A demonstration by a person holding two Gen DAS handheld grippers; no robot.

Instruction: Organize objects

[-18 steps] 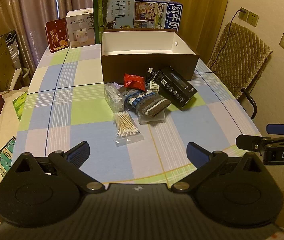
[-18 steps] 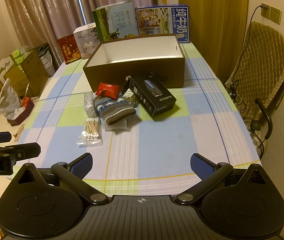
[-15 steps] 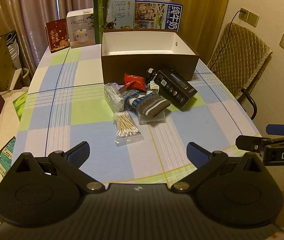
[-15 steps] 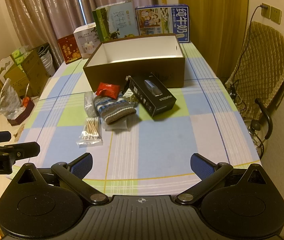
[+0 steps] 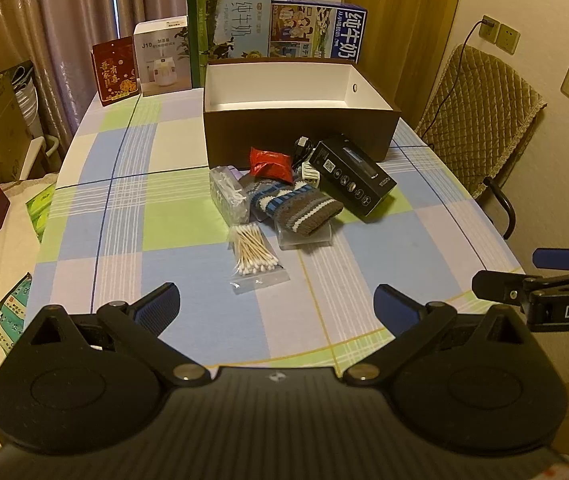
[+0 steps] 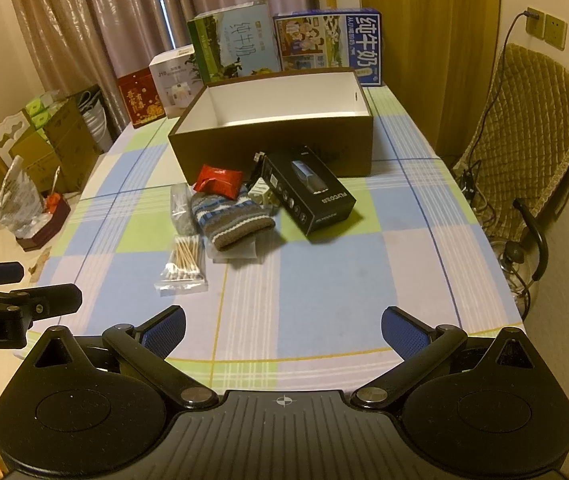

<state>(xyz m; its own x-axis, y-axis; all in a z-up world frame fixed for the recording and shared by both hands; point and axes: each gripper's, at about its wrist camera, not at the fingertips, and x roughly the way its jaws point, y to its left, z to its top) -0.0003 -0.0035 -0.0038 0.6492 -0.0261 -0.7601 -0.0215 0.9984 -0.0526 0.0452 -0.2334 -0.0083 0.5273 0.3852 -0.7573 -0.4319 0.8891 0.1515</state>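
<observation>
Two handheld grippers, left [image 5: 276, 300] and right [image 6: 282, 326], both spread wide and empty above the checked tablecloth [image 6: 324, 280]. Clustered just before the open brown box [image 5: 298, 136]: black "FLYCO" carton [image 6: 308, 194], striped knit pouch [image 5: 294, 208], red packet [image 5: 270, 164], bagged cotton swabs [image 5: 252, 254]. Behind: milk cartons marked "纯牛奶" [image 5: 318, 30].

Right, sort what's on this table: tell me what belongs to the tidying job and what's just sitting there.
For the job:
open brown cardboard box
clear bag of cotton swabs
striped knitted pouch
red foil packet
long black product box

Just lying about:
green milk carton
blue milk carton
white appliance box
red gift box
</observation>
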